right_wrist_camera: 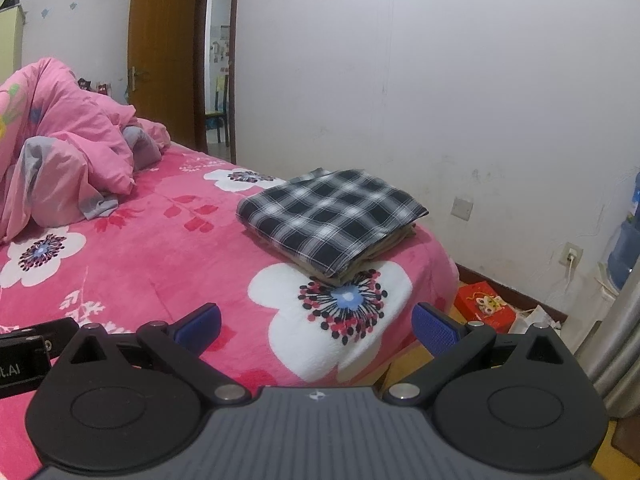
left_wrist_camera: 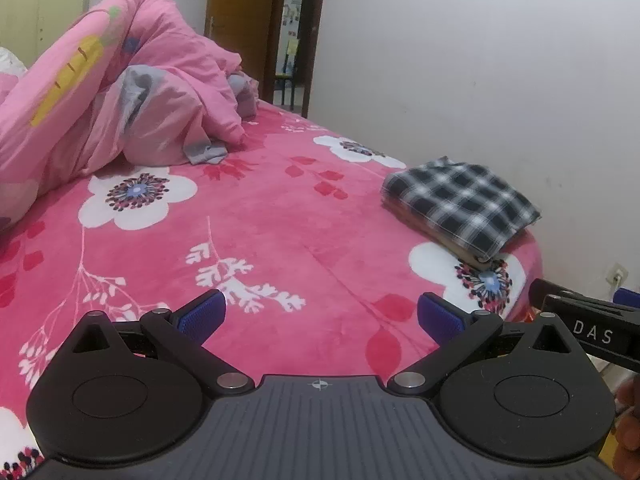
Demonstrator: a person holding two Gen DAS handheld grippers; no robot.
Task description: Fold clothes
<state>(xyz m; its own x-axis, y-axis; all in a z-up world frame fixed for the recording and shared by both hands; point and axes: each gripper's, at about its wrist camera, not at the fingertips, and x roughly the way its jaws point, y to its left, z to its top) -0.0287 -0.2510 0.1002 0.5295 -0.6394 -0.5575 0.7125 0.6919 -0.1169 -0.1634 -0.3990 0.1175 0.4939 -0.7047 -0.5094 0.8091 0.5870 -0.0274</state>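
A folded black-and-white checked garment (left_wrist_camera: 460, 204) (right_wrist_camera: 332, 216) lies flat near the bed's right edge, on top of a tan folded piece that shows under it. My left gripper (left_wrist_camera: 320, 316) hovers open over the pink flowered bedspread (left_wrist_camera: 256, 224), well short of the garment, with nothing between its blue pads. My right gripper (right_wrist_camera: 316, 326) is open too, empty, low over the bedspread (right_wrist_camera: 152, 240) just in front of the garment.
A crumpled pink duvet (left_wrist_camera: 120, 92) (right_wrist_camera: 68, 148) with grey patches is heaped at the bed's far left. A white wall runs along the right. A red box (right_wrist_camera: 484, 306) and a water bottle (right_wrist_camera: 624, 248) stand on the floor. An open wooden door (right_wrist_camera: 164, 52) is behind.
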